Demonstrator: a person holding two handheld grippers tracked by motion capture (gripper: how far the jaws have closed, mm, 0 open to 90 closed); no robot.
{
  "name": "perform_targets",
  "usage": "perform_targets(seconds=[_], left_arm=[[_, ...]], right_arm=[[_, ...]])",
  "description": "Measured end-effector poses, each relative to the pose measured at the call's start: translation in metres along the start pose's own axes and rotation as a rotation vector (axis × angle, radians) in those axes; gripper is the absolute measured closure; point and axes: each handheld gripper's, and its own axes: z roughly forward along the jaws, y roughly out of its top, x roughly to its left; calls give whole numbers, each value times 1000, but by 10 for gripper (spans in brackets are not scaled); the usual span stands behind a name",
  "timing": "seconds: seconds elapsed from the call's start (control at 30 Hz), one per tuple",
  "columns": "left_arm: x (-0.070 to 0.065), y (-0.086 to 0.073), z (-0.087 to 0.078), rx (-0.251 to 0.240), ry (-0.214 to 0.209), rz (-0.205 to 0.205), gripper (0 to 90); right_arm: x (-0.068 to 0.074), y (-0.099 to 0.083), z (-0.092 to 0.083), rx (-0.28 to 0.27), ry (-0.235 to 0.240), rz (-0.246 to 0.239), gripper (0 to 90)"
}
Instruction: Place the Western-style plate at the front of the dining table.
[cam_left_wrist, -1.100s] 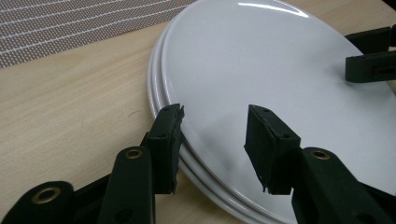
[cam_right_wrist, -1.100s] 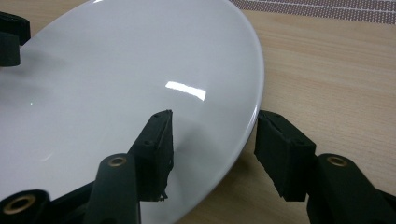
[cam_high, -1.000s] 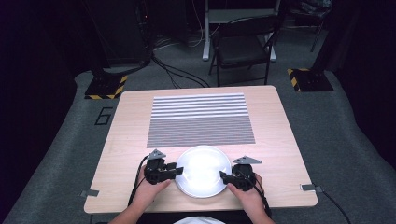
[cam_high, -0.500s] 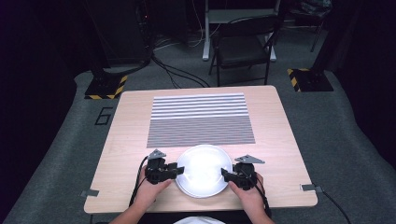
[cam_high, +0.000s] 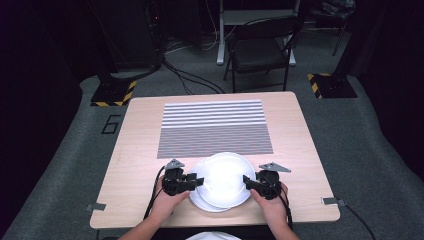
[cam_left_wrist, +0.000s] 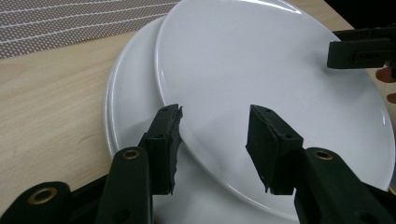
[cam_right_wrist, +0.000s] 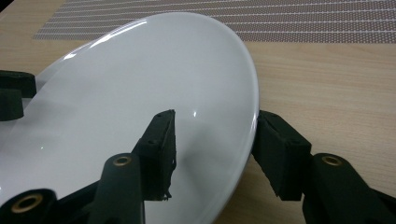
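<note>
While the upper white plate (cam_high: 226, 179) sits tilted and shifted off-centre on a lower white plate (cam_high: 200, 200) near the front edge of the counter (cam_high: 135, 150), each side of its rim is gripped. The left gripper (cam_high: 199, 182) has its jaws closed on the left rim; the right gripper (cam_high: 246, 181), jaws just closed further, clamps the right rim. Beyond lies a striped mat (cam_high: 215, 127).

Showing two black handheld grippers: left gripper (cam_high: 199, 182) and right gripper (cam_high: 246, 181), each carrying a grey three-cornered plate on top at 12 o'clock. Trailing black cables toward 6 o'clock. Bearing brass-ringed screw holes on matte black jaws with blocky, worn pads (cam_left_wrist: 169, 140). Wearing no sleeves on forearms.
</note>
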Motion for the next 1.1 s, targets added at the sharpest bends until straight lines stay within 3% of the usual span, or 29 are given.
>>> perform_targets(seconds=[0.2, 0.47, 0.67, 0.8, 0.93, 1.1], left_arm=[[1, 2, 3, 4, -17, 4, 539], [0, 1, 8, 25, 3, 0, 536], [0, 0, 9, 33, 7, 4, 537], [0, -1, 9, 33, 4, -3, 537], [1, -1, 10, 33, 5, -4, 538], [-1, -3, 9, 31, 7, -12, 538]], right_arm=[[-3, 0, -2, -15, -16, 0, 489], [-2, -3, -7, -15, -27, -28, 475], [4, -8, -18, 52, -28, -56, 475], [6, -13, -23, 76, -16, -35, 473], [9, -22, -26, 95, 23, 20, 461], [16, -28, -27, 106, 46, 26, 455]])
